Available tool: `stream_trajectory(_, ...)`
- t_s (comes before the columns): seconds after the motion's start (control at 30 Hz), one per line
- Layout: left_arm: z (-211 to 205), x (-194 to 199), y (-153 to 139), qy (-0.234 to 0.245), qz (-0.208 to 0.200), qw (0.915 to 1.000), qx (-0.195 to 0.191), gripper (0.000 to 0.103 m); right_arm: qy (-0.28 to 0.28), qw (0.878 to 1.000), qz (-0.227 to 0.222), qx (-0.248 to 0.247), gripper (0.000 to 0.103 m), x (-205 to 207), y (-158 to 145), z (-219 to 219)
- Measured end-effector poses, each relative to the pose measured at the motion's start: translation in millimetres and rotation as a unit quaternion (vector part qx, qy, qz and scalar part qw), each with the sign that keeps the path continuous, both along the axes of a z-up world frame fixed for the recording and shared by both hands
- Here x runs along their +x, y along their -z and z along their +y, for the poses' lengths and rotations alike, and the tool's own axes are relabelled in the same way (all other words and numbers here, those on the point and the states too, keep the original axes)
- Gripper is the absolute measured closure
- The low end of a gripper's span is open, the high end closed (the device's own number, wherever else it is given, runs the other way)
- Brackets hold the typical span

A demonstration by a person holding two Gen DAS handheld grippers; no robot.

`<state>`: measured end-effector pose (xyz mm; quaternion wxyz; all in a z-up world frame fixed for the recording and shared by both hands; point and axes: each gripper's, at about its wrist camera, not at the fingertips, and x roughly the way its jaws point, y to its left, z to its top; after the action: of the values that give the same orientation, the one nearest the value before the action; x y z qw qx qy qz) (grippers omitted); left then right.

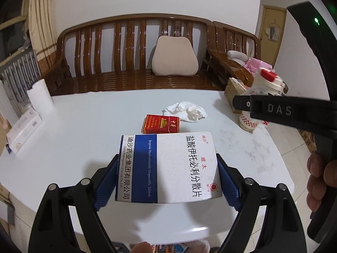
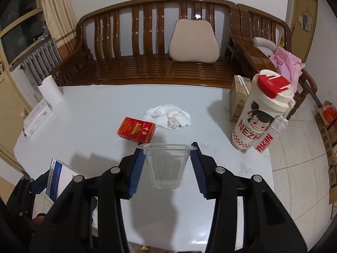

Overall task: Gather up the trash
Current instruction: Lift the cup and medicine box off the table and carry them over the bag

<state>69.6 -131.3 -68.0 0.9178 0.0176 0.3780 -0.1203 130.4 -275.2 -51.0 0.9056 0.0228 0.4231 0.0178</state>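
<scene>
White table (image 2: 94,109): left tool (image 1: 167,168) grips medicine box (image 1: 168,166), right tool (image 2: 167,162) clear cup (image 2: 166,166)

1. We see the table (image 2: 88,113) in front of the bench (image 2: 147,67), with a cushion (image 2: 194,42) leaning on the bench's backrest
2. Near the table's middle lies the cigarette pack (image 2: 136,132), and the crumpled tissue (image 2: 168,116) sits just behind it to the right
3. At the table's right edge stands the tall cup (image 2: 259,116), with a carton (image 2: 239,99) behind it
4. On the far left corner we find a paper roll (image 2: 50,91), with a flat box (image 2: 36,118) in front of it
5. The medicine box (image 1: 166,166) sits between the left gripper (image 1: 167,181) pads, above the table's near edge
6. The plastic cup (image 2: 166,164) sits between the right gripper (image 2: 167,168) pads, nearer us than the pack
</scene>
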Motion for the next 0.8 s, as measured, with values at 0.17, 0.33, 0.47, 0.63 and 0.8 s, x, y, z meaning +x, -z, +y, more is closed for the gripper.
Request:
stream_trajectory(0.17,5.7,-37.6,-13.3,0.014,-0.011,0.9998,-0.002,0.021,-0.008,1.000,-0.018,0.004,0.060,-39.0,-18.5,6.3)
stream_trajectory(0.33,13.6,-78.3,-19.2,0.037,-0.021,0.9991,-0.005,0.021,-0.021,0.999,-0.036,0.004,0.060,-80.6,-33.4,12.8)
stream_trajectory(0.47,21.2,-114.6,-14.8,0.056,-0.022,0.9981,-0.011,0.021,-0.035,0.998,-0.050,-0.001,0.060,-115.7,-38.1,19.3)
stream_trajectory(0.63,27.9,-151.6,4.3,0.082,-0.012,0.9964,-0.014,0.021,-0.048,0.997,-0.054,-0.003,0.060,-159.9,-24.4,28.5)
stream_trajectory(0.8,38.0,-172.5,38.9,0.091,0.020,0.9955,-0.016,0.021,-0.054,0.998,-0.043,0.007,0.060,-202.3,7.5,35.1)
